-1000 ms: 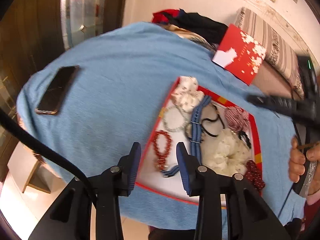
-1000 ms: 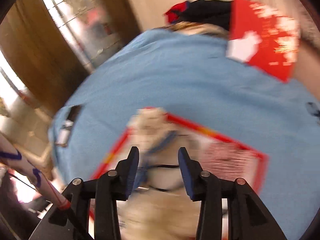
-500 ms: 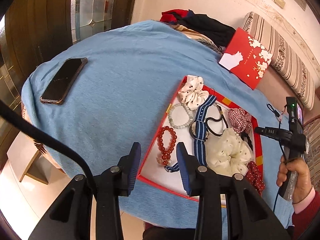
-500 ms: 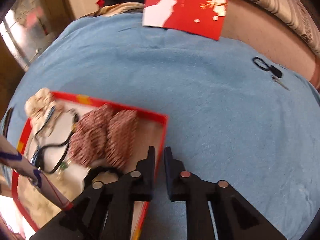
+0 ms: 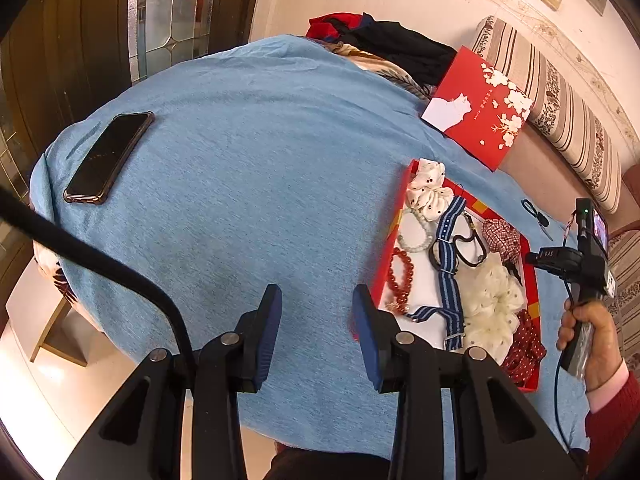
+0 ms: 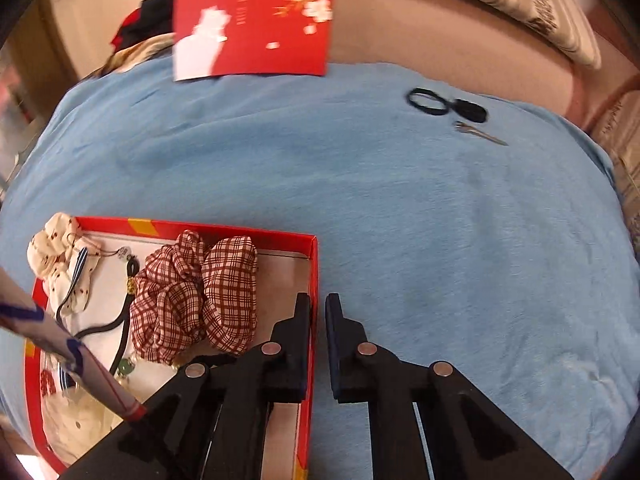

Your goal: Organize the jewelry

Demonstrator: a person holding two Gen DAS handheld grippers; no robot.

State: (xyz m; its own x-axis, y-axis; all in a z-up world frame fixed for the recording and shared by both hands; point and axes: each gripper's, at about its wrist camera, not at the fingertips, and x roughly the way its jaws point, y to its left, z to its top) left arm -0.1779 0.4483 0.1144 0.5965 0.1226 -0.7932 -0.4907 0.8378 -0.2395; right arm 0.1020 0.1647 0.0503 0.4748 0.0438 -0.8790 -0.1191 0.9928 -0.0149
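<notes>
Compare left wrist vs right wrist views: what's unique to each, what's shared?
Left wrist only: phone, the open left gripper, and the hand holding the other tool. Right wrist only: right gripper fingertips, shut at the red tray wall. Both: red tray, plaid scrunchie, red card, black hair tie, blue cloth.

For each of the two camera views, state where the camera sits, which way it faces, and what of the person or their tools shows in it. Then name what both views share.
Left wrist: sits on the left tool, looking down along its parted fingers at the blue cloth, a phone and the red tray; the person's right hand shows at the right edge.
Right wrist: sits on the right tool, steeply down, its narrow gap over the red tray's wall; only the tool shows.
Shared: the tray, the checked scrunchie, the red envelope.
</notes>
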